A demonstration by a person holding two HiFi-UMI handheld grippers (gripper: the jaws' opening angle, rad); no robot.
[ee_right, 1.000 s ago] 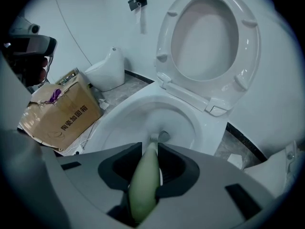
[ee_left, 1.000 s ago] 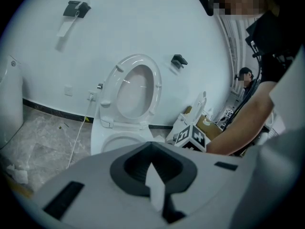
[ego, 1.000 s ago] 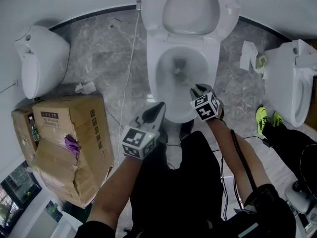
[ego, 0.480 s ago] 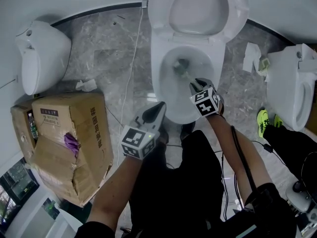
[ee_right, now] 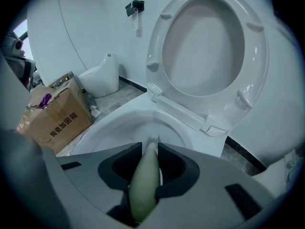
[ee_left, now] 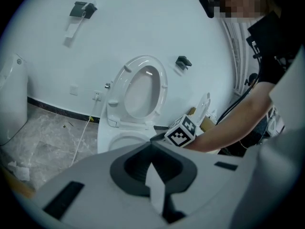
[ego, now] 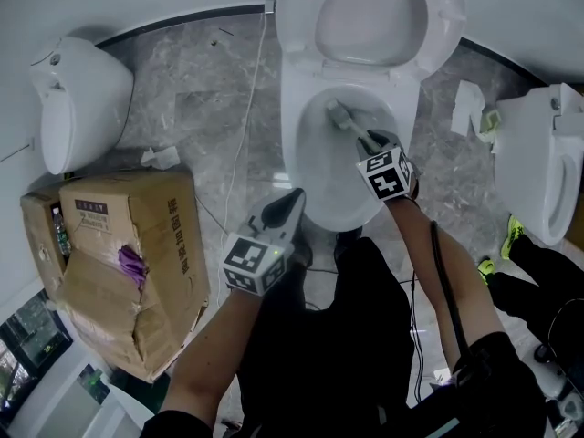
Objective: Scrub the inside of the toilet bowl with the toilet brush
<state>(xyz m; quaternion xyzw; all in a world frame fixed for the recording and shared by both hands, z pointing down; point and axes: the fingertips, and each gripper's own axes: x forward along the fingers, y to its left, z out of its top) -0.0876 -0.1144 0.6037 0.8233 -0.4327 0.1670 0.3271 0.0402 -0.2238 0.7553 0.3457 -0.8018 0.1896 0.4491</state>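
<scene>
Three white ceramic fixtures show in the head view: the toilet bowl (ego: 292, 153) in the middle, with its seat (ego: 444, 21) tipped up against the wall, a second fixture (ego: 78, 108) at the left, and a third (ego: 538, 162) at the right that the frame edge cuts off. There are two grippers and one toilet brush (ego: 347, 121). The right gripper (ego: 372, 142) hangs over the bowl's near right rim, its jaws clamped on the brush's pale green handle. The brush slants up and left into the bowl, with its head near the back left of the inner wall. Whether the bristles touch the porcelain cannot be told. In the right gripper view the handle fills the gap between the jaws and hides nearly all of the head, so only a few bristle tips show above it. The left gripper (ego: 290, 203) is held outside the bowl, near its front left edge, with its jaws together and nothing between them. One torn cardboard box (ego: 137, 245) stands at the left with something purple (ego: 132, 265) in the tear, too small to identify. Two crumpled papers (ego: 160, 160) (ego: 465, 108) lie on the marble floor (ego: 182, 80), along with one white cable (ego: 245, 99). Two bright green shoes (ego: 513, 235) belong to another person, who is mostly out of frame.
</scene>
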